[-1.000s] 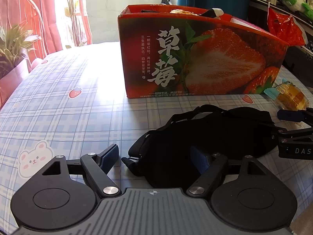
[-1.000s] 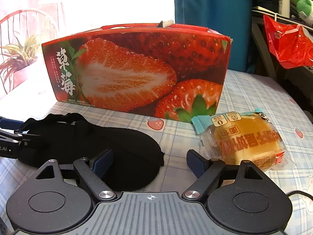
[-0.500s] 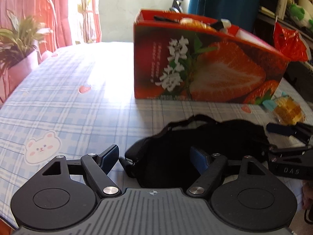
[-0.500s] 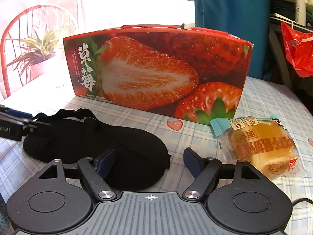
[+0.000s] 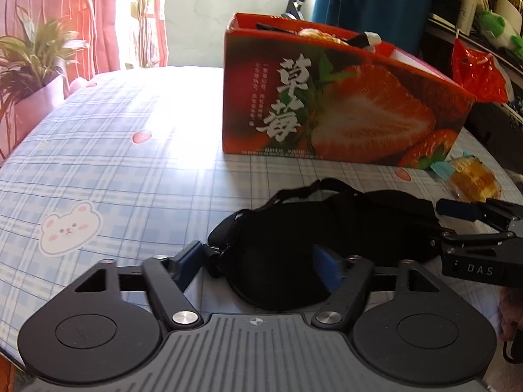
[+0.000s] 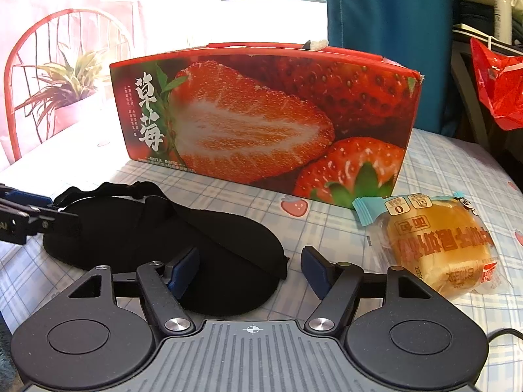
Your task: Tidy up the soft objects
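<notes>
A black sleep mask point(image 5: 294, 245) with a strap lies flat on the checked tablecloth in front of the red strawberry box point(image 5: 327, 107). My left gripper point(image 5: 258, 263) straddles the mask's left end. Its jaws are closing and the pads are not pressing on the cloth. My right gripper point(image 6: 248, 268) straddles the mask's point(image 6: 147, 228) right end. Its jaws are also closing, and the right pad is clear of the fabric. Each gripper shows in the other's view: the right gripper point(image 5: 444, 225), and the left gripper point(image 6: 49, 207). A wrapped bun point(image 6: 438, 245) lies right of the mask.
The strawberry box point(image 6: 261, 114) stands open-topped with several items poking out. A potted plant point(image 5: 36, 62) and a red chair point(image 6: 39, 65) stand past the table's left edge. A red plastic bag point(image 5: 477, 72) hangs at the right, and a blue curtain point(image 6: 385, 9) behind.
Both grippers' jaws have narrowed a little around the mask's ends. The left view has shifted, so the box now sits further right. The mask has not moved.
</notes>
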Tool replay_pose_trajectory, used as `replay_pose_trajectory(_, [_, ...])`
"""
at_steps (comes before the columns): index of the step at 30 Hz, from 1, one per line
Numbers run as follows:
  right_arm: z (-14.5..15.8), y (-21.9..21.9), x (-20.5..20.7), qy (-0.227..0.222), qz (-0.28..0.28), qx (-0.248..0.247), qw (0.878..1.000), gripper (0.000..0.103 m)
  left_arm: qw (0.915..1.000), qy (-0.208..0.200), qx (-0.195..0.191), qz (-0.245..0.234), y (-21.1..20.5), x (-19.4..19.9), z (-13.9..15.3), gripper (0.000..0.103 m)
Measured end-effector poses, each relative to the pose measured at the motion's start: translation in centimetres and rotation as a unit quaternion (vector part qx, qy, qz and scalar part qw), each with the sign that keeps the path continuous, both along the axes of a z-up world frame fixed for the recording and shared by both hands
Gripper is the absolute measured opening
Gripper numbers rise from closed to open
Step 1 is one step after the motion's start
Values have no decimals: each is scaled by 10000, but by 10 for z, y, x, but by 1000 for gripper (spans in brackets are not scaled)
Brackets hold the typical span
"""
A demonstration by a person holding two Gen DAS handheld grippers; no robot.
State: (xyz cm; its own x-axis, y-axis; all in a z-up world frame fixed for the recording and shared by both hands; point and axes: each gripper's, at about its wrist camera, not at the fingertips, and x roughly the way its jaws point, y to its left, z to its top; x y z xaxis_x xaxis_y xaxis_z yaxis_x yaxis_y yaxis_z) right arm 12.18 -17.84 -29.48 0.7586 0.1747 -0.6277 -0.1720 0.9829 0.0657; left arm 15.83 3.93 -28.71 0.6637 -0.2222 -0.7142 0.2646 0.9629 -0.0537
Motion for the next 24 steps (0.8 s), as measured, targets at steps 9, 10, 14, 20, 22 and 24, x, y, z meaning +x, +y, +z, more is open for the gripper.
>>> replay_pose_trajectory(9, [1, 2, -3, -37, 104, 25, 9999, 53, 9997, -188, 165, -53, -7, -3, -4, 61])
replay_pose_trajectory(10, [1, 2, -3, -30, 104, 41, 9999, 53, 9996, -203, 174, -61, -8, -2, -4, 61])
replay_pose_trajectory(14, [3, 3, -4, -6, 103, 117, 9999, 47, 9995, -255, 183, -79, -13, 0, -5, 56])
replay_pose_trajectory(20, [5, 0, -8, 33, 86, 327, 9994, 34, 9996, -289, -21, -37, -5, 0, -4, 40])
replay_pose_trajectory(22, [6, -1, -10, 46, 109, 428, 9990, 27, 9995, -292, -87, -60, -4, -1, -4, 35])
replay_pose_trajectory(24, [6, -1, -13, 11, 164, 481, 9987, 23, 9993, -303, -145, -133, -5, -2, -3, 28])
